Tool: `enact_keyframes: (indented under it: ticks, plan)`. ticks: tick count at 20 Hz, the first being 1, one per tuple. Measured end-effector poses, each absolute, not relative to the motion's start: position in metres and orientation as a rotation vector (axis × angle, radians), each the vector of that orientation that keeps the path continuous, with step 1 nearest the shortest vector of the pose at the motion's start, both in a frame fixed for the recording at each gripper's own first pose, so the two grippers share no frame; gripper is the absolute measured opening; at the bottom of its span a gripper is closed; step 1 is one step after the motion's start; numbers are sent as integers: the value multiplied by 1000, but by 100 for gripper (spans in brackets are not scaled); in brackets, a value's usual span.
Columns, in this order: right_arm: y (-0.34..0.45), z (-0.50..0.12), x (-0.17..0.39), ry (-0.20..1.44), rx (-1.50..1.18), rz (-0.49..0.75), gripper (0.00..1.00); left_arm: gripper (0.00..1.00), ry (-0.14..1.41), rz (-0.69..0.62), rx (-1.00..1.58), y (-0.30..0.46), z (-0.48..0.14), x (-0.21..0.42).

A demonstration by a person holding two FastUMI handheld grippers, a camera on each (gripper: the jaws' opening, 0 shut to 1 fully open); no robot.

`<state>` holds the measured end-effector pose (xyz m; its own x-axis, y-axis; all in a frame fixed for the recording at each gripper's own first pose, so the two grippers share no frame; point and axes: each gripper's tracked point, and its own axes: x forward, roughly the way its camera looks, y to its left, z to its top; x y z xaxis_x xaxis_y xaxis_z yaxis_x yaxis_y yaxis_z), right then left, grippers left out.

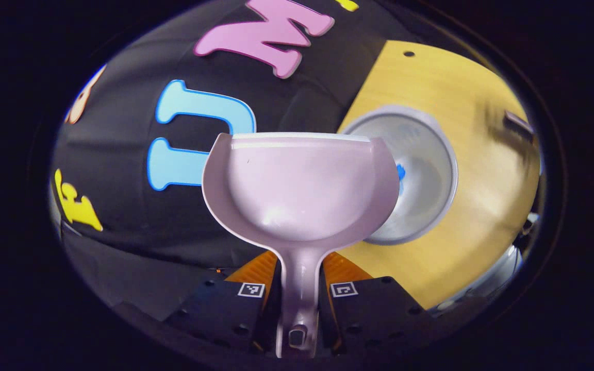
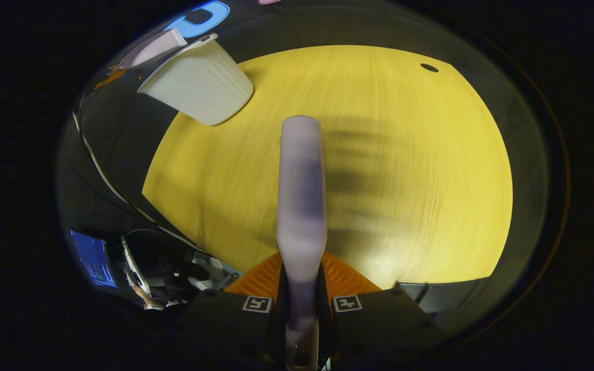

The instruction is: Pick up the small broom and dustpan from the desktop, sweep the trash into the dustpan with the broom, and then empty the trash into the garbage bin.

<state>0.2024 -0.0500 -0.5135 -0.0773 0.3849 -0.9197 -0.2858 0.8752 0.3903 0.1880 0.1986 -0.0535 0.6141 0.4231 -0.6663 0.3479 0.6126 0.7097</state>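
Observation:
A pale lilac dustpan (image 1: 299,185) is held by its handle, with my left gripper (image 1: 299,282) shut on it. Its scoop looks bare inside and overlaps the left part of the open white garbage bin (image 1: 423,170). A small blue scrap (image 1: 400,172) shows inside the bin. My right gripper (image 2: 301,289) is shut on the handle of the small broom (image 2: 301,196), which points out over the yellow desktop (image 2: 405,170) and looks blurred. In the right gripper view the ribbed bin (image 2: 199,85) stands at the desk's far left corner, with the dustpan (image 2: 152,49) just beyond its rim.
A round cable hole (image 2: 429,67) sits near the desk's far right corner. Off the desk's left edge, a cable (image 2: 106,183) runs down and a lit monitor (image 2: 93,257) stands lower down. A blurred object (image 1: 518,123) shows at the right in the left gripper view.

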Motion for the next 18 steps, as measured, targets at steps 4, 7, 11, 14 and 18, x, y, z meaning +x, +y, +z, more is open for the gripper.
enact_keyframes:
  ticks: [4,7,11,14,18]
  plan:
    - [-52,-495,239,1480,106,482,29,30,732,-5,615,134,-51,189]
    - [-62,-482,259,1433,70,423,29,30,678,-119,419,60,-70,157]
    - [-70,-489,271,1404,43,306,29,30,710,-226,173,-39,-126,122]
    - [-73,-502,268,1419,-13,272,29,30,792,-259,95,-87,-181,96]
    - [-80,-525,258,1432,-25,194,29,30,895,-273,4,-123,-239,76]
